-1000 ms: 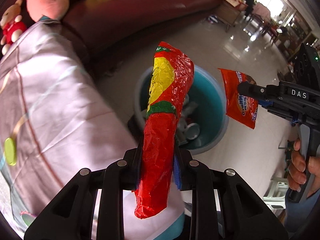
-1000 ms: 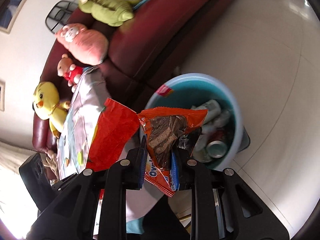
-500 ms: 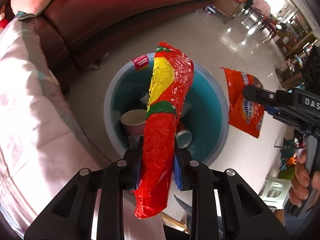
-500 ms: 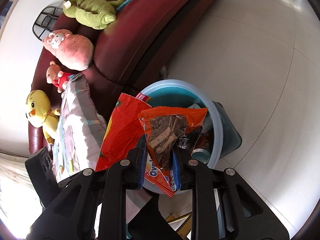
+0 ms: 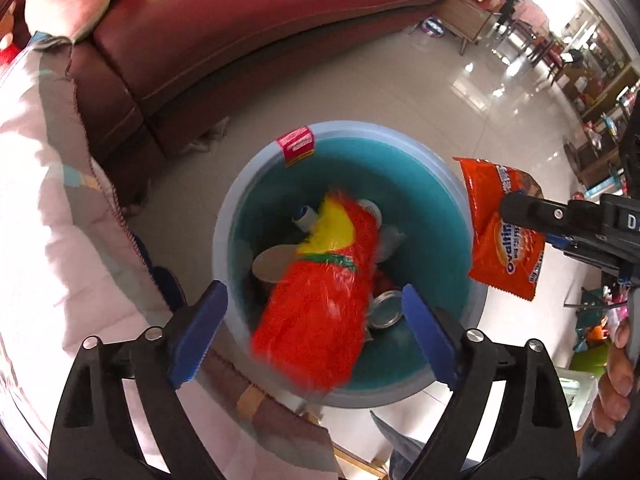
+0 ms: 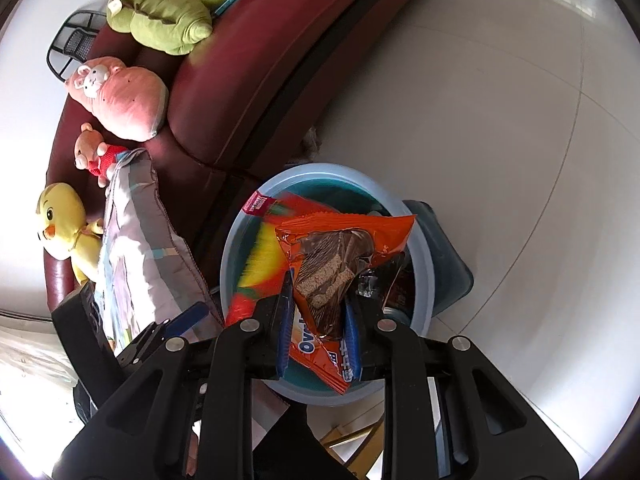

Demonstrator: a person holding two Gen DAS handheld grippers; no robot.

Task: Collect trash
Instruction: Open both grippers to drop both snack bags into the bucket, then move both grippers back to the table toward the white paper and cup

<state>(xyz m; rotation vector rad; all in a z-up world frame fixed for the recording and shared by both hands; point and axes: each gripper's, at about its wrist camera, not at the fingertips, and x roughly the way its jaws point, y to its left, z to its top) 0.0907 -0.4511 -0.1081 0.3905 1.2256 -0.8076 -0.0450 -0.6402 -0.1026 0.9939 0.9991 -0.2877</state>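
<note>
My left gripper (image 5: 314, 330) is open above a round blue trash bin (image 5: 256, 200). A red and yellow snack bag (image 5: 324, 292), motion-blurred, is loose between the jaws and falling into the bin; it also shows in the right wrist view (image 6: 260, 264). My right gripper (image 6: 318, 324) is shut on an orange Ovaltine wrapper (image 6: 332, 264) and holds it over the bin's rim (image 6: 236, 240). The wrapper and right gripper also show in the left wrist view (image 5: 504, 232), at the bin's right edge. Cans, a paper cup and bottles lie in the bin.
A dark red leather sofa (image 5: 240, 12) curves behind the bin, with plush toys (image 6: 160, 16) on it. A pale quilt (image 5: 48, 208) hangs at the left. Shiny tiled floor (image 6: 500, 140) lies to the right. A dark blue box (image 6: 448, 264) stands beside the bin.
My left gripper has opened and let go of the red and yellow bag, which now drops into the bin. Both grippers have moved closer over the bin. The right stays shut on its wrapper.
</note>
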